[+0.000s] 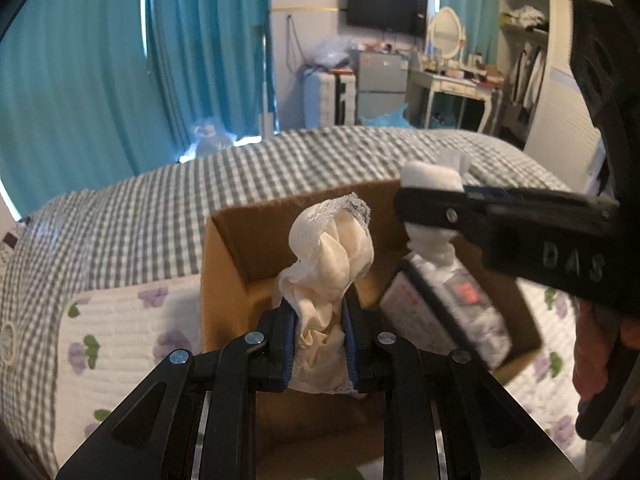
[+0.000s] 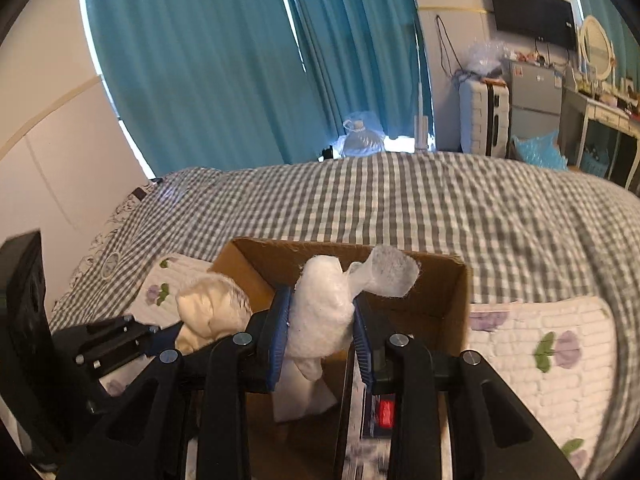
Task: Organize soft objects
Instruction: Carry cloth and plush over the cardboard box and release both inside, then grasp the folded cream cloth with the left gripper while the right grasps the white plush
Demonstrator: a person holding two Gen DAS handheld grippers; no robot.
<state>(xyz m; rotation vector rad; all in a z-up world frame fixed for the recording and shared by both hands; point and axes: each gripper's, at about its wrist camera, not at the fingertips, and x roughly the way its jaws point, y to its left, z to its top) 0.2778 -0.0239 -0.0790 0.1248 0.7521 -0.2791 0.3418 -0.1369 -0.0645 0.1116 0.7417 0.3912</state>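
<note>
Cream cloth (image 1: 326, 268) pinched in left gripper (image 1: 320, 320); white cloth (image 2: 320, 312) in right gripper (image 2: 322, 332).

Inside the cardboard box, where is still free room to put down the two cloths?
The box floor is bare on its left half, under the cream cloth in the left gripper. The right side is crowded: a packet leans there, under the white cloth in the right gripper.

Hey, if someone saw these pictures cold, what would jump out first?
Two black claws, each shut on a soft bundle over an open cardboard box on the bed: the left claw holds a cream lacy cloth, the right claw a white cloth. Behind, teal curtains fill the wall.
</note>
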